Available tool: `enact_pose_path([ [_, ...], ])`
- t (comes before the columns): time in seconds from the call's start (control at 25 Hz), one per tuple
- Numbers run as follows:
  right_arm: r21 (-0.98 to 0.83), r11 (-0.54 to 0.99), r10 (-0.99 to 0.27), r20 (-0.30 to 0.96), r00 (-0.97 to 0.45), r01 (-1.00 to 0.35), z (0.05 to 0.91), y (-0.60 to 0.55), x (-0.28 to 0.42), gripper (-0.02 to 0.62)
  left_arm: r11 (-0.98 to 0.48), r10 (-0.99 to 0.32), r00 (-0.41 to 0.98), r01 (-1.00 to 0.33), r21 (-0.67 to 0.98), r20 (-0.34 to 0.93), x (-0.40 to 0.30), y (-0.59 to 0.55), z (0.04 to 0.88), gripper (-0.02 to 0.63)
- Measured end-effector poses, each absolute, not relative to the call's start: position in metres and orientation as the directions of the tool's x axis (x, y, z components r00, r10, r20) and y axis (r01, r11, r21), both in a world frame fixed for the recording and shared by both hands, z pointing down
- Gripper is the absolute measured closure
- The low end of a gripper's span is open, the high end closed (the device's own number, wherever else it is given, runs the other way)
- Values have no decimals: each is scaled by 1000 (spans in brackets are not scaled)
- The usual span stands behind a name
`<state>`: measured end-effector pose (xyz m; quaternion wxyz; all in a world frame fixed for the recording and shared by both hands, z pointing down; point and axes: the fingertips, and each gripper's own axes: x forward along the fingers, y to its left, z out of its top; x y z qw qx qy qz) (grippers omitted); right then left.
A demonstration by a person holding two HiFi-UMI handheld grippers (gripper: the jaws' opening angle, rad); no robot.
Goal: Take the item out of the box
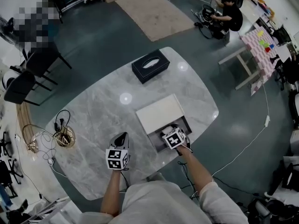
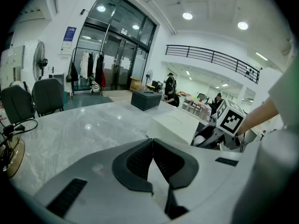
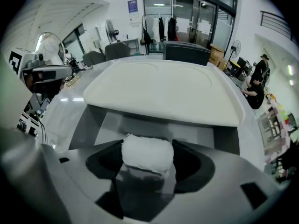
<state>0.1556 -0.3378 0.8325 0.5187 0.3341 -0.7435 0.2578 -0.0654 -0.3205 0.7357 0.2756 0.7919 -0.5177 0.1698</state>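
Right tool (image 1: 171,130) clamped on item (image 3: 145,154) over open box (image 3: 114,125), lid (image 3: 163,90) offset far for access; left tool (image 2: 152,158) closed, empty, clear at left

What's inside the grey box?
A white fluffy bundle at the open end, squeezed by the right gripper. The white lid covers the rest of the box, so that part is hidden.

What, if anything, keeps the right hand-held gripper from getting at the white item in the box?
Nothing, it seems, so yes: the lid covers only the far part of the box, and the right hand-held gripper has its jaws on the white item in the open part.
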Motion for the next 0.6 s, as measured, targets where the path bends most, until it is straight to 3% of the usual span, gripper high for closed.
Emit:
enact_pose_path([
  [0.6,-1,653,-278,930,-241,-758,829,-339,159,291,-328,-733,410,-912,247,543,-64,-320,727,591],
])
